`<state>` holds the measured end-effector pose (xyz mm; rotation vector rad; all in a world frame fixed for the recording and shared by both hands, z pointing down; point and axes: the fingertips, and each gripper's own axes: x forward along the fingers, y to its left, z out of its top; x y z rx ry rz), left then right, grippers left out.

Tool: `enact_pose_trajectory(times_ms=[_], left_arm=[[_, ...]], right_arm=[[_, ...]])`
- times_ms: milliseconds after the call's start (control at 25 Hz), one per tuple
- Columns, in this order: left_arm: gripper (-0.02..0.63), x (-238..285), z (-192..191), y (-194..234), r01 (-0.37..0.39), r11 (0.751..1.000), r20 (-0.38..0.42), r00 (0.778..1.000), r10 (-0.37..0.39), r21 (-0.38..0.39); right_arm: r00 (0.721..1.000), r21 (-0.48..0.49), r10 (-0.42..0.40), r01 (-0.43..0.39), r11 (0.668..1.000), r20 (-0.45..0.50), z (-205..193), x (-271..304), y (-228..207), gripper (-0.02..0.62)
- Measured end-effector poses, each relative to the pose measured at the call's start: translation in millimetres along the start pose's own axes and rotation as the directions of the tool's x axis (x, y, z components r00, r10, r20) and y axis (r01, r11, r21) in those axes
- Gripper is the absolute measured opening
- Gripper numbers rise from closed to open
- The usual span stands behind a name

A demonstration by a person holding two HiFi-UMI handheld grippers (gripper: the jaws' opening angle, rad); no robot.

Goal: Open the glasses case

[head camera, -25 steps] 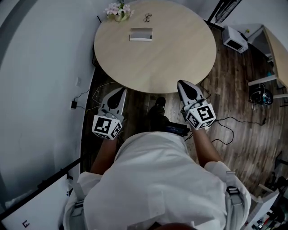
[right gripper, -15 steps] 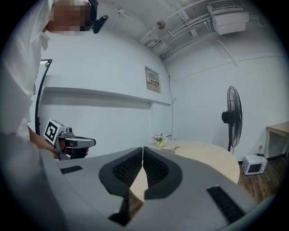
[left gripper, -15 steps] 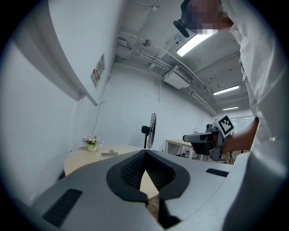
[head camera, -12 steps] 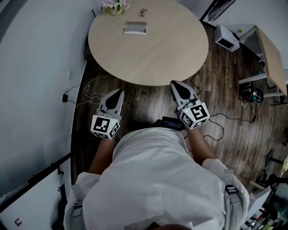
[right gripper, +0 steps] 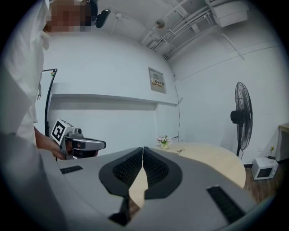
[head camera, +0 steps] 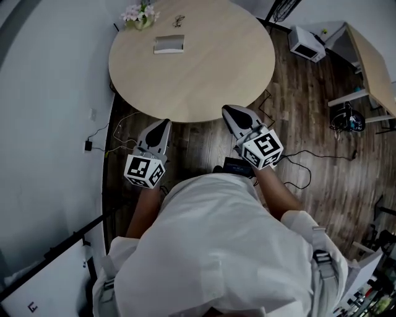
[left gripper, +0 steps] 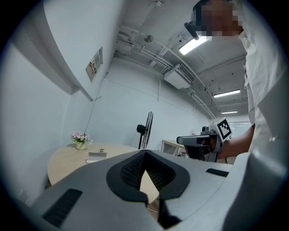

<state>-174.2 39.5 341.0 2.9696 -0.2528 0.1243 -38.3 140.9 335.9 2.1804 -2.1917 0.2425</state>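
The grey glasses case (head camera: 169, 44) lies closed on the far left part of the round wooden table (head camera: 210, 74); it also shows small in the left gripper view (left gripper: 96, 154). My left gripper (head camera: 163, 123) hovers off the table's near edge, jaws shut and empty (left gripper: 144, 152). To its right, my right gripper (head camera: 229, 110) is also held at the near edge, its jaws shut on nothing (right gripper: 142, 148). Both are well short of the case.
A pair of glasses (head camera: 179, 21) and a small pot of flowers (head camera: 138, 15) sit beyond the case. Cables (head camera: 120, 133) trail on the wooden floor under the table. A standing fan (right gripper: 240, 116), a white box (head camera: 304, 43) and a desk (head camera: 371, 62) stand to the right.
The person has stepped nearer the table; both grippers have come up to its near edge. The jaws of both stay shut.
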Motion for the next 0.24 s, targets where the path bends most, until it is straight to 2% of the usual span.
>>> enact_pose_trajectory(times_ms=[240], left_arm=[[0.011, 33.6, 2.1, -33.5, 0.074, 0.997, -0.038, 0.997, -0.073, 0.032]], right_arm=[[1.0, 0.017, -0.004, 0.004, 1.0, 0.016, -0.4, -17.2, -22.9, 0.026]])
